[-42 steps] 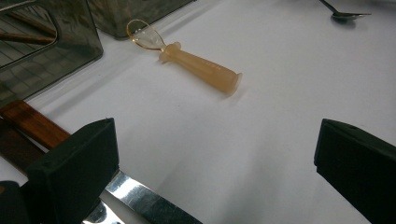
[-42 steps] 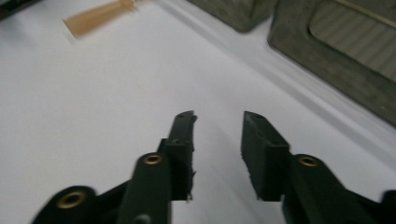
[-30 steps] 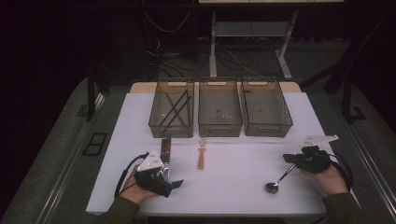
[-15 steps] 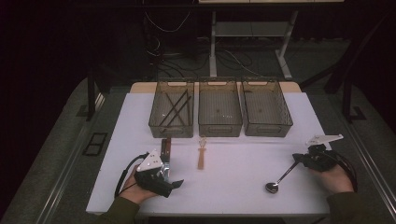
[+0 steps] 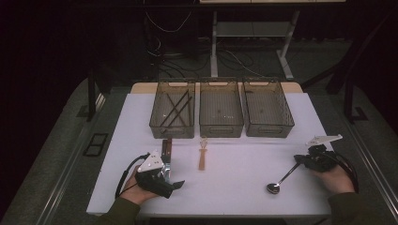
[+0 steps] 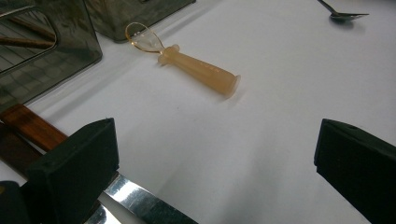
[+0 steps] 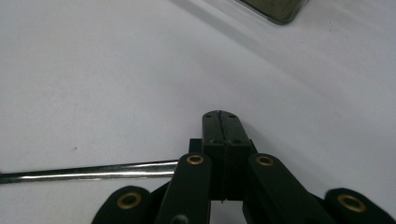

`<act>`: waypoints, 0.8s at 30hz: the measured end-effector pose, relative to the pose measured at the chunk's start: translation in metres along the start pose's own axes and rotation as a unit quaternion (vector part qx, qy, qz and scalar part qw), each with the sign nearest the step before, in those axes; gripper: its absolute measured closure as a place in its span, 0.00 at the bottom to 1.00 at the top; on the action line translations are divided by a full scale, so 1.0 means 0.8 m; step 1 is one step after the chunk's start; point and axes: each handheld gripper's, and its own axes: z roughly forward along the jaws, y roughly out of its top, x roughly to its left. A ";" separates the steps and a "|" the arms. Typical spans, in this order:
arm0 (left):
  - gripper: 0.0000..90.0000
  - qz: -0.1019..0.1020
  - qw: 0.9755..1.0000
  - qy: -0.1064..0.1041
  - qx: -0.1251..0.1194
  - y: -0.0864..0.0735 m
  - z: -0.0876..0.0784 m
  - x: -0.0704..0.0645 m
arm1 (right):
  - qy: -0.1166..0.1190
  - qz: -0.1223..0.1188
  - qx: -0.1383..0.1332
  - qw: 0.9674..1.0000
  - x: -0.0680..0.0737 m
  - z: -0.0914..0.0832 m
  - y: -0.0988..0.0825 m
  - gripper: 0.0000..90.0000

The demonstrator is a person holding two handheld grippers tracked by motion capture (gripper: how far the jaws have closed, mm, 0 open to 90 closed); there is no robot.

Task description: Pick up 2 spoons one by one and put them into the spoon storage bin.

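The metal spoon (image 5: 280, 181) is gripped at its handle by the closed right gripper (image 5: 305, 161) for lifting toward the bins (image 5: 268, 127); the left gripper's (image 5: 173, 185) fingers (image 6: 79, 161) are held wide open, empty, beside the knife (image 5: 166, 147).

1. The desk (image 5: 234, 187) has a plain white top.
2. Three see-through bins stand in a row on the far side, well beyond both claws: the left bin (image 5: 172, 110) holds dark sticks, then the middle bin (image 5: 220, 108) and the right bin (image 5: 266, 108).
3. A knife (image 5: 166, 148) with a wooden handle lies just ahead of the left claw (image 5: 177, 184), its steel blade (image 6: 140, 203) passing under that claw's one jaw.
4. An amber plastic scoop (image 5: 202, 154) lies ahead of the left claw and toward the right claw (image 5: 300, 159).
5. A metal spoon (image 5: 280, 180) lies beside the right claw, its handle reaching up to the closed jaws.
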 end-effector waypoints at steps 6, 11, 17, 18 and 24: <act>0.00 0.001 1.000 0.001 0.000 -0.001 -0.001 0.000 | 0.001 0.001 0.001 1.000 0.001 -0.006 -0.007 1.00; 0.00 0.002 1.000 0.001 0.002 0.000 -0.001 -0.001 | 0.002 0.002 0.003 1.000 0.005 -0.014 -0.017 1.00; 0.00 0.003 1.000 0.001 0.002 0.000 0.000 -0.002 | 0.007 0.001 0.010 1.000 0.012 -0.023 -0.027 1.00; 0.00 0.003 1.000 0.001 0.003 -0.001 0.000 -0.002 | 0.009 -0.001 0.011 1.000 0.013 -0.024 -0.028 1.00; 0.00 0.004 1.000 0.000 0.005 0.000 0.000 -0.002 | 0.018 -0.010 0.018 1.000 0.021 -0.032 -0.037 1.00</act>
